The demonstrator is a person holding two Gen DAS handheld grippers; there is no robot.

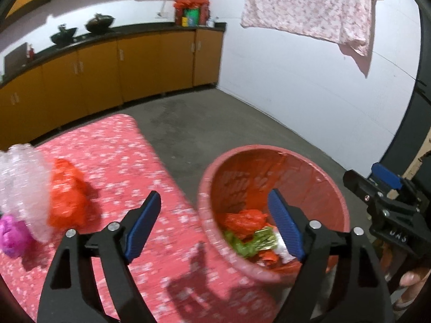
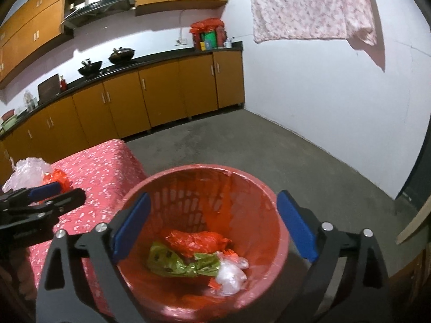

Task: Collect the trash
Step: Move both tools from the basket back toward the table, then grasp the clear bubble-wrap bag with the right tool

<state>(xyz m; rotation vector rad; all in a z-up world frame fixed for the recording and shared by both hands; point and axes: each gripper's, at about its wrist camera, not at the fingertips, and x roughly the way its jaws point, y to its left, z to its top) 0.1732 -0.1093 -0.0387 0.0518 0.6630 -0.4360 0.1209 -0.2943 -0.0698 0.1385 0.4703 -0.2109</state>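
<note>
A red plastic waste basket (image 1: 331,188) (image 2: 280,231) stands on the floor beside a table with a red flowered cloth (image 1: 113,156) (image 2: 99,161). Inside it lie an orange bag (image 2: 196,242), a green wrapper (image 2: 175,263) and clear plastic (image 2: 231,274). On the table lie an orange bag (image 1: 67,196), a clear bubble wrap bundle (image 1: 21,185) (image 2: 27,172) and a purple piece (image 1: 13,234). My left gripper (image 1: 215,226) is open and empty over the table's edge and the basket rim. My right gripper (image 2: 215,226) is open and empty above the basket.
Orange kitchen cabinets (image 1: 134,62) (image 2: 161,91) with a dark counter line the far wall, with woks on it. A grey concrete floor (image 1: 229,123) lies beyond. A pink cloth (image 1: 309,5) hangs on the white wall. The right gripper (image 1: 388,196) shows beside the basket.
</note>
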